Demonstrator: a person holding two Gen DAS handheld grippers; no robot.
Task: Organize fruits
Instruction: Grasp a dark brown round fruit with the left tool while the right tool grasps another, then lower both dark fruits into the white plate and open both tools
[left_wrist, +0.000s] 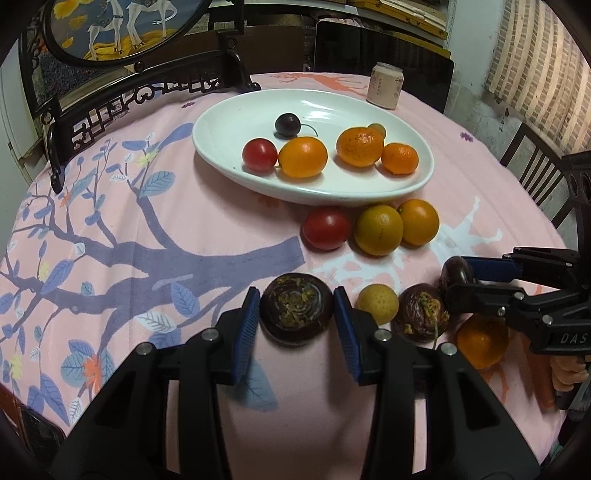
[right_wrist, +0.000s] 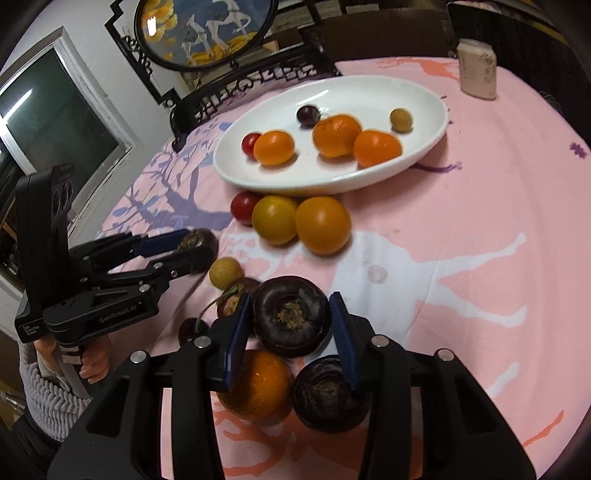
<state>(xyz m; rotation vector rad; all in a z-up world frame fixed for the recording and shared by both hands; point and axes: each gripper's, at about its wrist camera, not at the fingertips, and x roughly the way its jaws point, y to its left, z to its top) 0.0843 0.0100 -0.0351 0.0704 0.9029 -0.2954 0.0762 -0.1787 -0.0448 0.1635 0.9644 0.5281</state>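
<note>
Two claws low over pink bench (left_wrist: 147, 229). Left claw (left_wrist: 295, 314) clamps dark fruit (left_wrist: 295, 314) near yellow fruit (left_wrist: 377, 303). Right claw (right_wrist: 288, 319) straddles second dark fruit (right_wrist: 291, 316), pad contact unclear. Plate (left_wrist: 229, 122) behind holds six fruits.

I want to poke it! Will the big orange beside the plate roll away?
Probably: the orange looks round and smooth. It likely won't go far toward the plate, whose rim sits close behind, or sideways, where a yellowish fruit touches it.
</note>
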